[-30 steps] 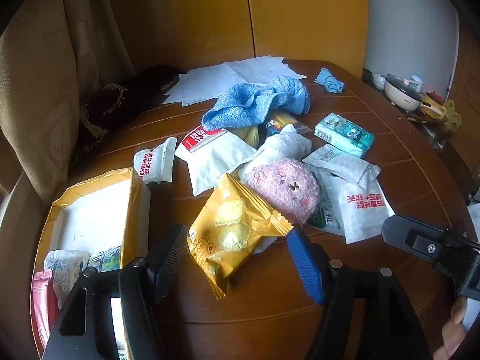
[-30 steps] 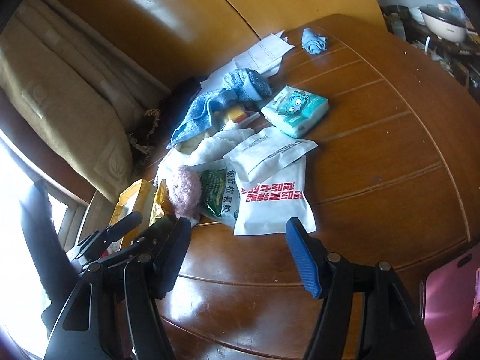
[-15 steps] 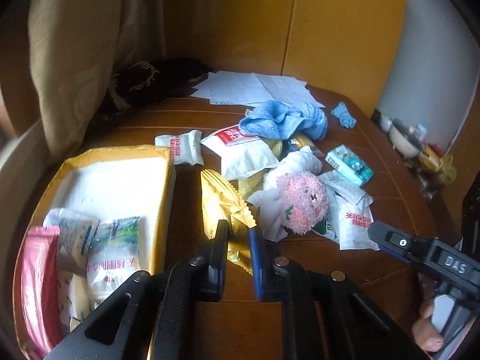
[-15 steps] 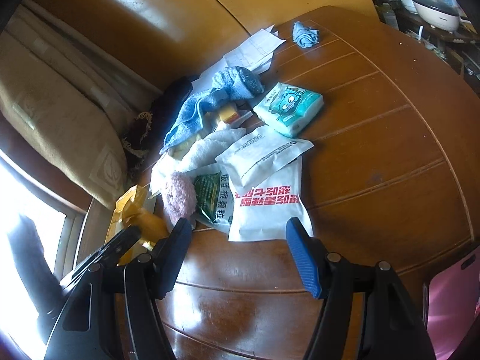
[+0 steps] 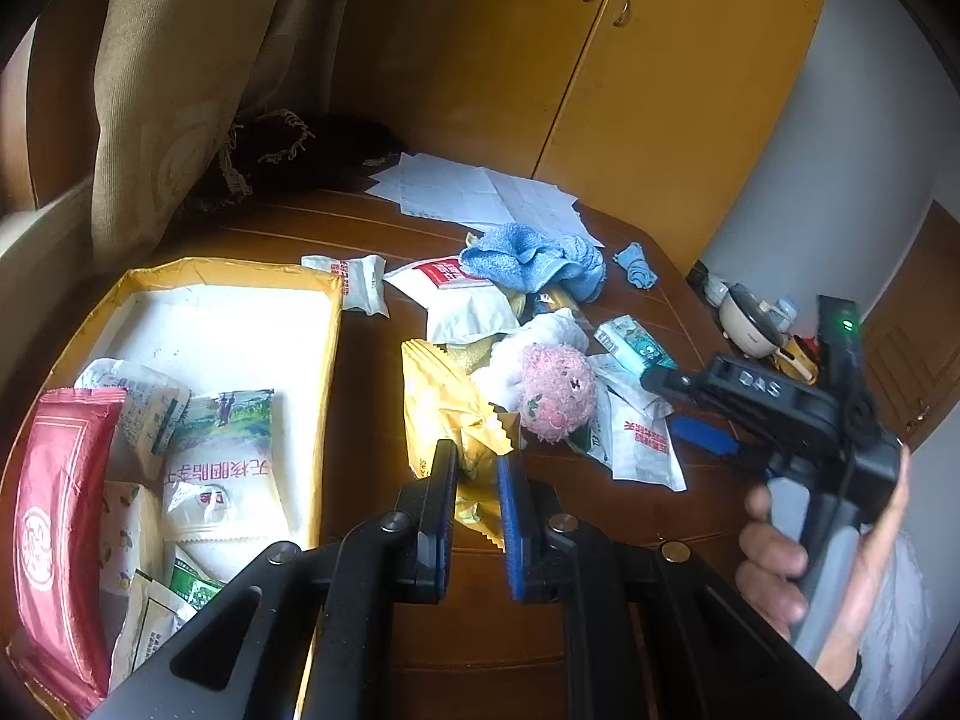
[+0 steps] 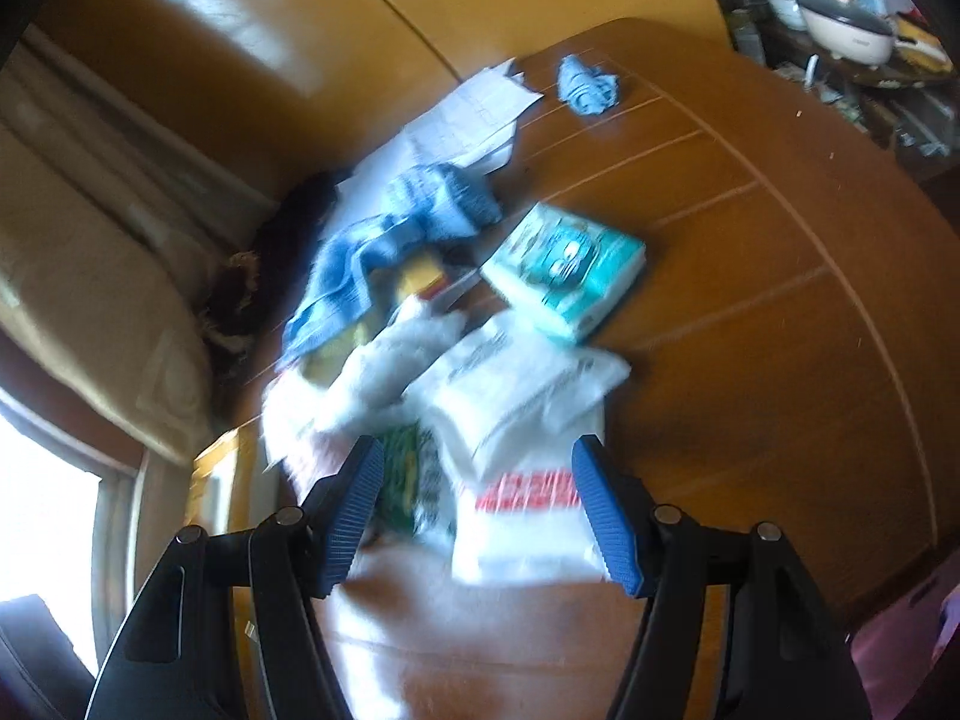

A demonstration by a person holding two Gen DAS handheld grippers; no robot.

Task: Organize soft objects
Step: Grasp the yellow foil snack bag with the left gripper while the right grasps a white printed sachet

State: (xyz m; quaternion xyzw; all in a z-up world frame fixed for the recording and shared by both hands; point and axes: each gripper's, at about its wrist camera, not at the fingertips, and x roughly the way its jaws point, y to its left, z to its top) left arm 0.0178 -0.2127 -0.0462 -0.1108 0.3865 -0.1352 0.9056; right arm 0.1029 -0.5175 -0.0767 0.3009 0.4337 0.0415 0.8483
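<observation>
My left gripper is shut on the yellow snack bag and holds it above the table, just right of the yellow box that holds several packets. A pink plush ball, a blue towel and white packets lie in a pile beyond. My right gripper is open over a white packet with red print; it also shows in the left wrist view. A teal tissue pack lies further on.
White papers and a small blue cloth lie at the table's far side. A curtain and a dark fringed cloth are at the left. A side shelf with a small cooker stands at the right.
My left gripper closed on the yellow snack bag and lifted it toward the box. My right gripper moved forward over the white packets, still open.
</observation>
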